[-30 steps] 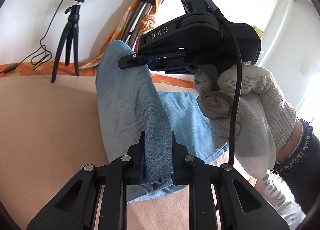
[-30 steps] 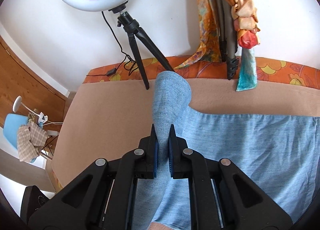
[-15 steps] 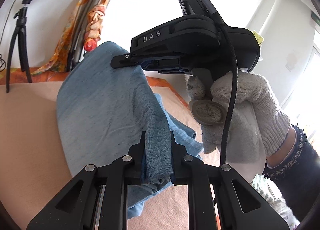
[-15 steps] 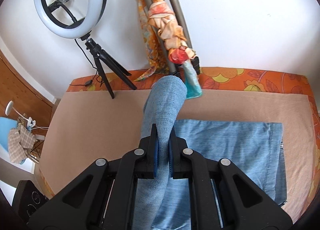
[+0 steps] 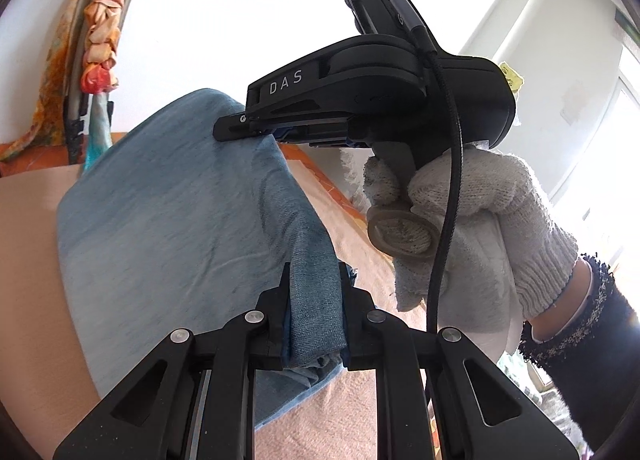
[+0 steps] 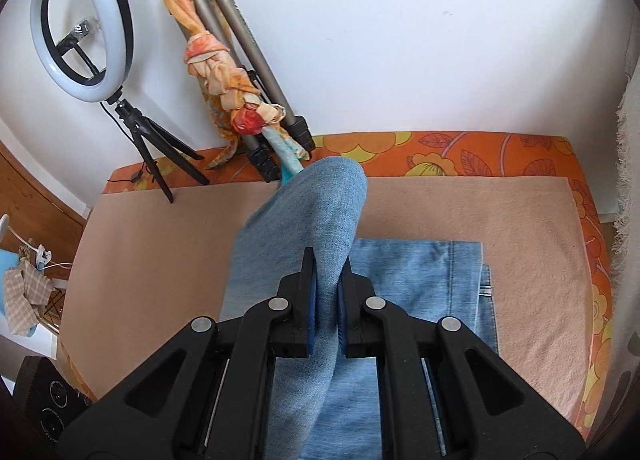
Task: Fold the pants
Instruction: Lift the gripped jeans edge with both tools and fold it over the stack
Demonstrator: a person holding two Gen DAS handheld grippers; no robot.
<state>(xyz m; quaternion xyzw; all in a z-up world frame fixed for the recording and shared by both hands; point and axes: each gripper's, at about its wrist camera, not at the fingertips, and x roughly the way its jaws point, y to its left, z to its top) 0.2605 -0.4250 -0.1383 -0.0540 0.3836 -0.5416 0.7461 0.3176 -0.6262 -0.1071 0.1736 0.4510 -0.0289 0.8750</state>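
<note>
Light blue denim pants point(image 6: 420, 276) lie flat on a beige cloth point(image 6: 160, 260), their hem end toward the right. A lifted fold of the pants point(image 5: 172, 220) arches up between both grippers. My left gripper point(image 5: 314, 280) is shut on one edge of that fold. My right gripper point(image 6: 328, 260) is shut on the other edge, with blue pads pressing the denim. In the left wrist view the right gripper's black body point(image 5: 380, 100) is held by a white-gloved hand point(image 5: 472, 228) just beyond the fold.
A ring light on a small tripod point(image 6: 84, 28) stands at the back left. A folded tripod wrapped in an orange scarf point(image 6: 224, 72) leans on the white wall. An orange flowered cover point(image 6: 460, 152) borders the beige cloth. A dark device point(image 6: 44, 400) sits at the lower left.
Both grippers have carried the lifted fold to the right over the flat part of the pants. The hem end has come into the right wrist view, and the ring light has slid left.
</note>
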